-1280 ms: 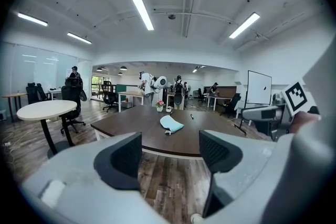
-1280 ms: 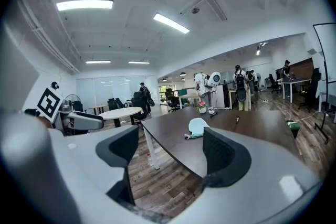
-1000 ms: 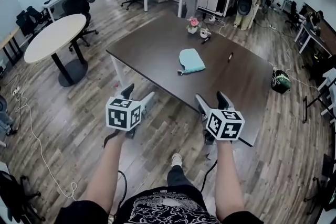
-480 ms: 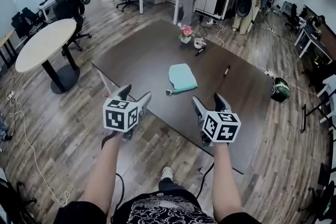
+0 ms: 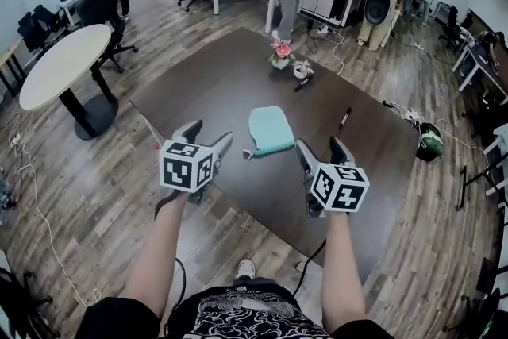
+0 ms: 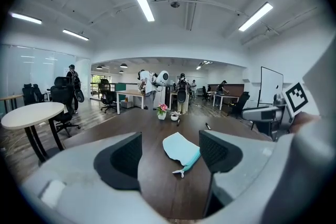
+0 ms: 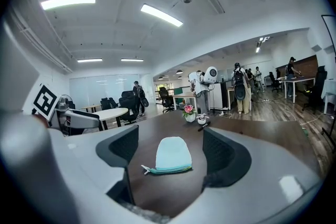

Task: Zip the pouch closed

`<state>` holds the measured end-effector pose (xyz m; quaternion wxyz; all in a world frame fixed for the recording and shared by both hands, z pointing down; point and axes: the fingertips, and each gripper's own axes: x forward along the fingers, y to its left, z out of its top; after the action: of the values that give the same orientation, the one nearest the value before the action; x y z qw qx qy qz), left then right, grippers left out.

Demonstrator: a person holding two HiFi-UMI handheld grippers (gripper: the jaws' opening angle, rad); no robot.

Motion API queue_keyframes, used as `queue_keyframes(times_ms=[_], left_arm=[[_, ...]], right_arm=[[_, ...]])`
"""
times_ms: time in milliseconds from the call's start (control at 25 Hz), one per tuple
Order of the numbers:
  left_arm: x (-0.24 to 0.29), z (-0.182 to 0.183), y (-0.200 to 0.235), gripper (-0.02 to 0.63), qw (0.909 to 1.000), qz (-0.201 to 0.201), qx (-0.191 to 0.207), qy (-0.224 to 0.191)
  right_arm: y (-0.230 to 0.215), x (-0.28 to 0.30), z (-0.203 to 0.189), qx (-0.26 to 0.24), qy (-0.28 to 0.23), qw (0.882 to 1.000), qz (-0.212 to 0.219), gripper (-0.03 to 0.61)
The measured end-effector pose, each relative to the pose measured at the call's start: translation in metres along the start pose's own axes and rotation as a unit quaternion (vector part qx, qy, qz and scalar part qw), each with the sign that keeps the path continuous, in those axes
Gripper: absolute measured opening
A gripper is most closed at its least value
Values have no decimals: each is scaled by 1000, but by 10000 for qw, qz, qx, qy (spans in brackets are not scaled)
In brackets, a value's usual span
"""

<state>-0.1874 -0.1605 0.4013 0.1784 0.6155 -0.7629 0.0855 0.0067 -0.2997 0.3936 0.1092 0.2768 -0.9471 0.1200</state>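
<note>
Pouch (image 5: 270, 129) ahead of both grippers

Laid flat on the dark table (image 5: 230, 83), it is seen beyond and between the left gripper (image 5: 210, 132) and right gripper (image 5: 319, 145), touched by neither. Its long axis is pointed away from them, zipper edge (image 5: 271, 148) nearest, pull tab (image 5: 248, 155) toward the left gripper. Both jaw pairs are held wide, empty.

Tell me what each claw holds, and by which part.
Nothing. The left claw and right claw are both open and empty; the pouch lies untouched on the table.
</note>
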Motion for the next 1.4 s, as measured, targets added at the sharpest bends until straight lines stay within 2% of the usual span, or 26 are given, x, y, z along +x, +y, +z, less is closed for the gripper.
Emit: queue_keyframes(times_ms=[600,880,1120,1400], left_arm=[[53,15,5,341,9999,14,61,116],[69,22,5,341,9997,-141,152,120],[95,27,7,341,9981,-534,264,152],[131,31,9,341,9894,-1329,518,256]], right_arm=[[-34,46,6,175,49,9998,12,373],[-41,49,5,217,55,9996,-143,373],[-47,54,2,266,41,9984,-495,373],[-47,54,0,395,-82,9916,-1226,373]])
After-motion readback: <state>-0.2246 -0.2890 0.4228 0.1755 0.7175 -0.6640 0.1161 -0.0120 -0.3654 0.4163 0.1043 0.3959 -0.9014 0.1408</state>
